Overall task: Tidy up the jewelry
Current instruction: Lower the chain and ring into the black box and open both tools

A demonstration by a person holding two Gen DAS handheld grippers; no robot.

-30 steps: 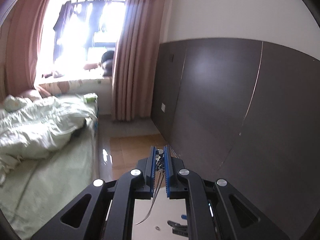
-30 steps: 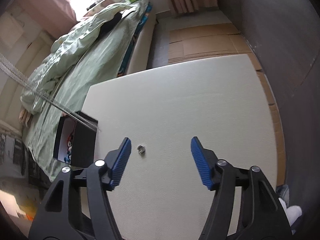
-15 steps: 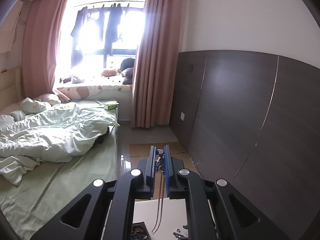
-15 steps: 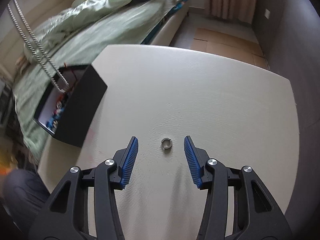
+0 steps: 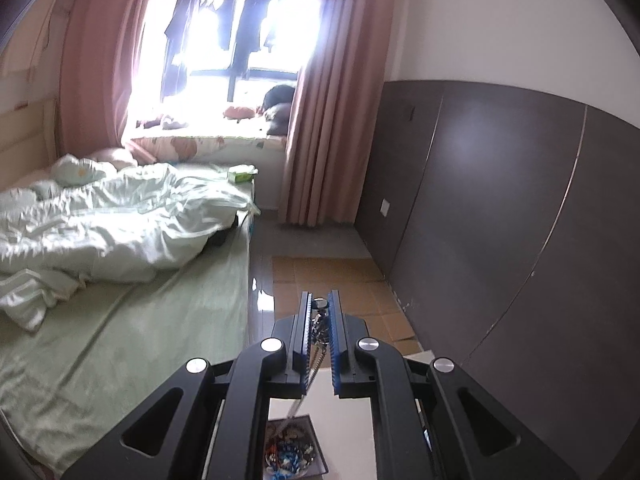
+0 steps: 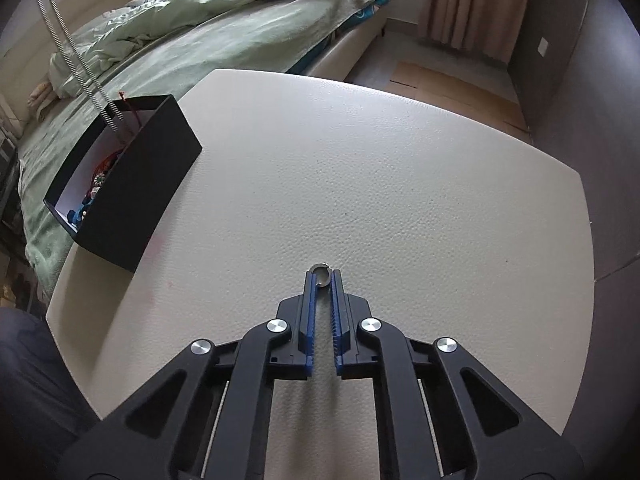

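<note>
The right tool point(image 6: 321, 278) points steeply down at the cream, pebbled tabletop point(image 6: 400, 184), and its blue-padded jaws have come together on a small silver ring point(image 6: 320, 273); the ring sits at the very tips, its open band showing just past the pads, resting on or barely above the tabletop, which of the two cannot be told; the left tool point(image 5: 320, 312) is clamped on a silver chain necklace point(image 5: 313, 364), the clasp end bunched between the blue pads near the tips and the chain hanging down through the gap toward the black jewelry box point(image 5: 292, 450); from the right wrist view the same chain point(image 6: 76, 56) drops as two strands from the upper left, and its lower end reaches the open top of the box point(image 6: 124, 176) at its far corner; the box stands at the left edge of the tabletop, well apart from the ring, with blue, red and pale beaded pieces heaped inside against a white lining; a red cord point(image 6: 130, 114) sticks up at the far rim; beyond the tabletop lies a bed point(image 5: 120, 320) with a rumpled pale green quilt point(image 5: 120, 224), pink curtains point(image 5: 320, 120) at a bright window, and a dark panelled wall point(image 5: 500, 220) on the right.
</note>
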